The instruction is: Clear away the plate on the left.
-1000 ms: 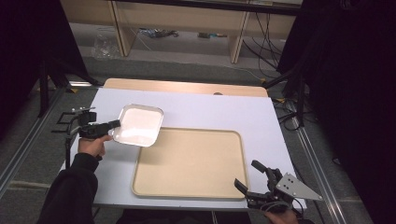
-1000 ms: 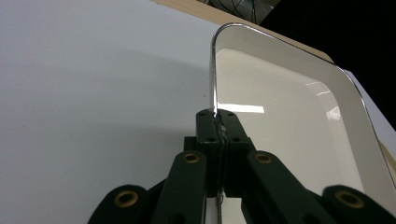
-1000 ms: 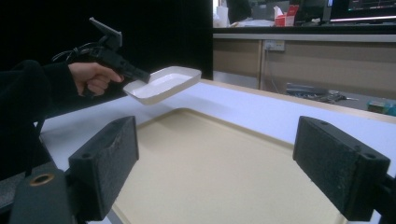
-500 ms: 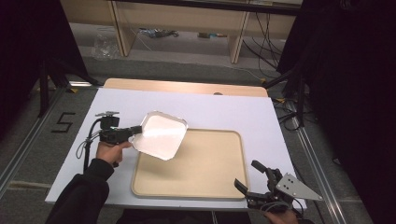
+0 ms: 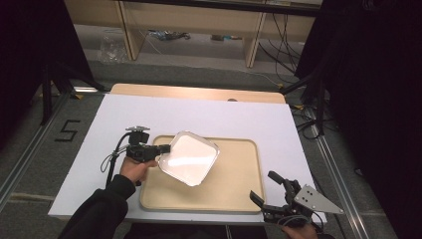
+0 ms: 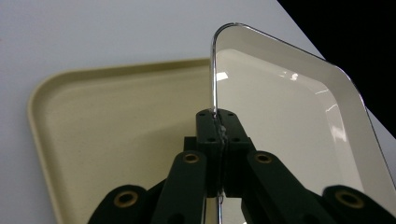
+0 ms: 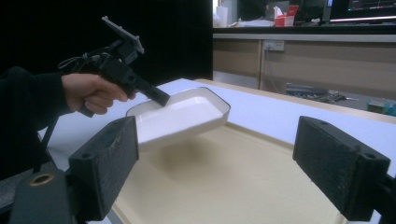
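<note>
While our left hand-held gripper [image 5: 166, 149] pinches the rim of a shallow white rectangular dish [image 5: 189, 157], we hold it tilted above the beige plastic tray [image 5: 239, 184] on the white surface [image 5: 214, 114]; our right hand-held gripper [image 5: 266, 188] gapes wide near the tray's corner.

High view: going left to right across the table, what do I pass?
Left hand-held gripper → white dish, held by its rim over the tray → bare right part of the beige tray → right hand-held gripper, jaws apart, at the table's near right corner.
</note>
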Demonstrator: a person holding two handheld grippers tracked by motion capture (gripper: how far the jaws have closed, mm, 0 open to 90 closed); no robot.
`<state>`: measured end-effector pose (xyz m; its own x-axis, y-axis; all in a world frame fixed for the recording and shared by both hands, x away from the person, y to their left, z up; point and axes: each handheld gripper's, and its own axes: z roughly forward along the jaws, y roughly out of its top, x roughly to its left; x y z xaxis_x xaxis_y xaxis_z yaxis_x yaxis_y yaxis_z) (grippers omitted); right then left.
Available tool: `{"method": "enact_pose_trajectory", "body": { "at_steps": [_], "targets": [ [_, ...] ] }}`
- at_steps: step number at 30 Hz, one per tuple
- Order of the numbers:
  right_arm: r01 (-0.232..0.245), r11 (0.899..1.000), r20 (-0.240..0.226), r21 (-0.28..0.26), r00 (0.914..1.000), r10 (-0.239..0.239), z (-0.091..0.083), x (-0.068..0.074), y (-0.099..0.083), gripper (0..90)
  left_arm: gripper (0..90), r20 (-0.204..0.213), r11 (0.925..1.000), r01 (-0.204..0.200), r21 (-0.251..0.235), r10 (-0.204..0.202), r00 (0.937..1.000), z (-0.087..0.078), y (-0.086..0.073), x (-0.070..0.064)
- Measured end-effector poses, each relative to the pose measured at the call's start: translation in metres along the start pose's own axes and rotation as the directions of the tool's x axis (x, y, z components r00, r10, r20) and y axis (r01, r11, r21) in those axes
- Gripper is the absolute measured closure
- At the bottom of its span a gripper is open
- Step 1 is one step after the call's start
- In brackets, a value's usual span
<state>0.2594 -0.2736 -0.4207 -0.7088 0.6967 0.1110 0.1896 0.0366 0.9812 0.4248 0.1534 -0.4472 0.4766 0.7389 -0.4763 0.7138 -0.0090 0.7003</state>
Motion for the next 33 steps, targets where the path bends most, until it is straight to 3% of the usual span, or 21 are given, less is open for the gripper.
{"method": "enact_pose_trajectory", "body": {
  "at_steps": [5,6,7,11,17,18,20,23,24,26,28,29,32,33],
  "targets": [
    [0.033,0.999,0.014,-0.001,0.9994,-0.033,0.000,-0.002,0.000,15.1,88.5,-0.002,0.9993,-0.019,0.031,0.019,0.9998,0.012,-0.005,-0.007],
    [0.015,1.000,0.004,-0.001,0.9999,-0.015,0.000,-0.001,0.000,15.1,88.5,-0.006,0.9990,-0.023,0.037,0.023,0.9997,0.014,-0.006,-0.008],
    [0.036,0.999,0.017,0.000,0.9992,-0.036,0.000,-0.002,0.000,15.1,88.5,-0.002,0.9985,-0.028,0.048,0.028,0.9996,0.017,-0.007,-0.010],
    [0.002,1.000,-0.001,0.002,1.0000,-0.002,0.000,0.000,0.000,15.1,88.5,0.000,0.9964,-0.040,0.074,0.040,0.9992,0.028,-0.011,-0.015],
    [0.002,1.000,0.003,0.008,1.0000,-0.002,0.000,0.000,0.000,15.1,88.5,0.000,0.9927,-0.053,0.108,0.054,0.9986,0.040,-0.018,-0.023],
    [0.031,1.000,0.015,0.002,0.9994,-0.031,-0.001,-0.001,0.000,15.1,88.5,0.004,0.9921,-0.052,0.114,0.052,0.9986,0.041,-0.019,-0.023],
    [0.034,0.999,0.015,0.000,0.9993,-0.034,0.000,-0.002,0.000,15.1,88.5,0.005,0.9927,-0.046,0.111,0.046,0.9989,0.043,-0.020,-0.024],
    [0.034,0.999,0.014,0.000,0.9993,-0.034,0.000,-0.002,0.000,15.1,88.4,-0.010,0.9889,-0.076,0.128,0.078,0.9969,0.048,-0.025,-0.028],
    [0.002,1.000,0.004,0.010,1.0000,-0.002,0.000,0.000,0.000,15.1,88.4,-0.018,0.9862,-0.089,0.139,0.092,0.9956,0.049,-0.026,-0.028],
    [0.002,1.000,-0.004,0.000,1.0000,-0.002,0.000,0.000,0.000,15.1,88.4,-0.016,0.9867,-0.075,0.144,0.078,0.9968,0.052,-0.028,-0.028],
    [0.031,1.000,0.007,-0.006,0.9995,-0.031,0.000,-0.002,0.000,15.1,88.4,-0.017,0.9836,-0.085,0.159,0.089,0.9959,0.053,-0.030,-0.027],
    [0.002,1.000,-0.003,0.000,1.0000,-0.002,0.000,0.000,0.000,15.1,88.4,-0.021,0.9841,-0.072,0.163,0.076,0.9969,0.055,-0.032,-0.027],
    [0.002,1.000,-0.004,0.000,1.0000,-0.002,0.000,0.000,0.000,15.1,88.3,-0.021,0.9843,-0.063,0.165,0.067,0.9975,0.056,-0.033,-0.027],
    [0.039,0.999,0.014,0.000,0.9992,-0.039,-0.001,-0.002,0.001,15.1,88.2,-0.024,0.9846,-0.064,0.163,0.069,0.9973,0.055,-0.033,-0.027]
  ]
}}
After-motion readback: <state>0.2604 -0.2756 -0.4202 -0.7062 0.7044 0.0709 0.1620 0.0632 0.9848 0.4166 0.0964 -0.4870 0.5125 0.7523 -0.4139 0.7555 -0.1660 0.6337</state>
